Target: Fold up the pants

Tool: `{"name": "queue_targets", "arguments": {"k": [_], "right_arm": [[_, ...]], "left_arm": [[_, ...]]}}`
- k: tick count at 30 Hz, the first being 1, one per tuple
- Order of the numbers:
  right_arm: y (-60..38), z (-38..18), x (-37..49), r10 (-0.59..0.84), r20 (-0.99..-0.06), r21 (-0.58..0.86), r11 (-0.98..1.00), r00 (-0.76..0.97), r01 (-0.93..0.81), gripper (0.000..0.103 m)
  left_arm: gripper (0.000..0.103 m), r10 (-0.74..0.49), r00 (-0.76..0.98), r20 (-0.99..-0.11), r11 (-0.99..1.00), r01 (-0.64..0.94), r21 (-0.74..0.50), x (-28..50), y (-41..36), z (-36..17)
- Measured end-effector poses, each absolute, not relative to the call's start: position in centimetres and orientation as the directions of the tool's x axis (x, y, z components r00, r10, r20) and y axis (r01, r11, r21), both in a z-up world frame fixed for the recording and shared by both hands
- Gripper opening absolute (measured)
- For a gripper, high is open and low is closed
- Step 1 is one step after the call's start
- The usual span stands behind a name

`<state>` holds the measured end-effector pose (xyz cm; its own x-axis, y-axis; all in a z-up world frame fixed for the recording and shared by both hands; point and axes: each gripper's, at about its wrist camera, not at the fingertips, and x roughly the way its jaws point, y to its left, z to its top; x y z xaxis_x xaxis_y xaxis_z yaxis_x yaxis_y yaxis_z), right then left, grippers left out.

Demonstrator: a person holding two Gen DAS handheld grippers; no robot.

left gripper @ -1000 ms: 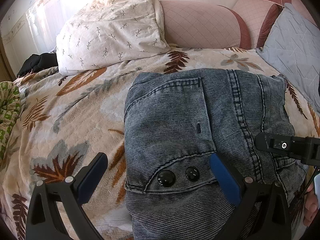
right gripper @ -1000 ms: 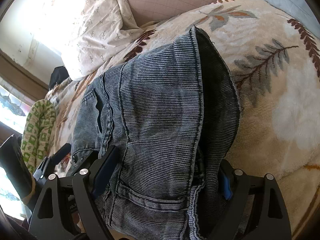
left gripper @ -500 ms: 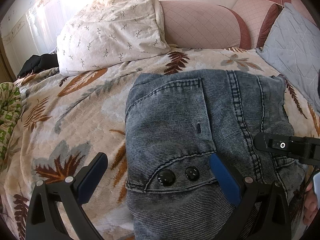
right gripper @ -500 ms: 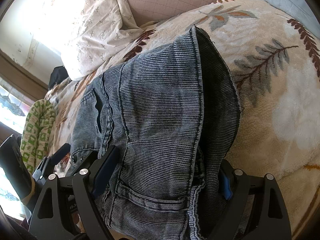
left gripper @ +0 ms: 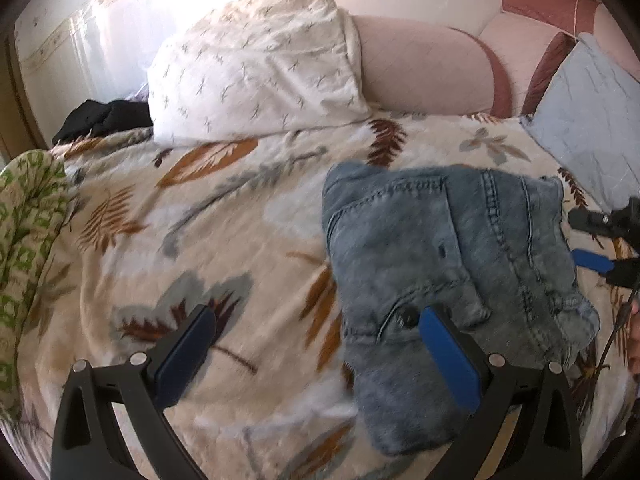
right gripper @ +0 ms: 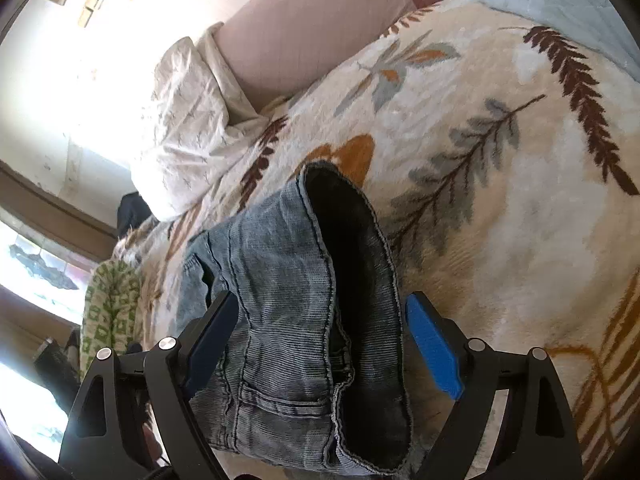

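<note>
On the bed, a folded pair of faded blue denim pants (left gripper: pixel 452 264) lies as a compact bundle on the cream plush blanket with brown, orange and grey leaf print (left gripper: pixel 224 240), toward the right and near side of that view. One dark button shows on the waistband at the near edge of the bundle.

Both pairs of tongs stand spread wide and grasp nothing. The left tongs (left gripper: pixel 316 344) hang above the near left edge of the pants: their right blue pad is over the denim by the button, their left pad over bare blanket. The right tongs (right gripper: pixel 320 336) straddle the near end of the bundle, where the dark inner side of the cloth shows along a hem; a gap separates each pad from the denim. In the left view they appear at the far right edge, just beside the pants.

At the far side of the bed a white pillow with small grey sprigs (left gripper: pixel 256 68) leans on a pink padded headboard (left gripper: pixel 424 68). A pale blue quilted cushion (left gripper: pixel 588 120) sits at the far right, a green-and-white patterned cloth (left gripper: pixel 28 232) at the left edge, and a black garment (left gripper: pixel 100 118) far left.
</note>
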<state>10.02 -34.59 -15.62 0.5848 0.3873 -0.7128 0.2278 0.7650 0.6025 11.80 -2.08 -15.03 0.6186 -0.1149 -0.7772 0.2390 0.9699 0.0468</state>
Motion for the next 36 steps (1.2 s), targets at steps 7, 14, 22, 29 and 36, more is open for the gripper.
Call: {"name": "queue_targets", "arguments": {"k": [7, 14, 22, 29, 36], "right_arm": [[-34.8, -15.5, 10.1, 0.386, -0.717, 0.608, 0.754, 0.581, 0.250, 0.086], [-34.3, -15.5, 10.3, 0.390, -0.717, 0.608, 0.755, 0.577, 0.245, 0.086], [-34.3, -15.2, 10.2, 0.386, -0.718, 0.607, 0.754, 0.579, 0.250, 0.086], [-35.2, -15.2, 10.0, 0.357, -0.731, 0.595, 0.751, 0.581, 0.287, 0.086], [-35.1, -15.3, 10.0, 0.349, -0.743, 0.581, 0.760, 0.571, 0.292, 0.086]], "left_arm": [[0.103, -0.170, 0.594, -0.786, 0.965, 0.262, -0.011, 10.6, -2.7, -14.8], [0.103, -0.172, 0.600, -0.781, 0.968, 0.249, -0.023, 10.6, -3.0, -14.2], [0.103, -0.177, 0.570, -0.802, 0.973, 0.225, -0.055, 11.8, -3.2, -14.7], [0.103, -0.195, 0.557, -0.807, 0.964, 0.260, -0.054, 12.1, -4.5, -14.3], [0.103, -0.209, 0.523, -0.826, 0.958, 0.280, -0.065, 12.5, -5.8, -14.9]]}}
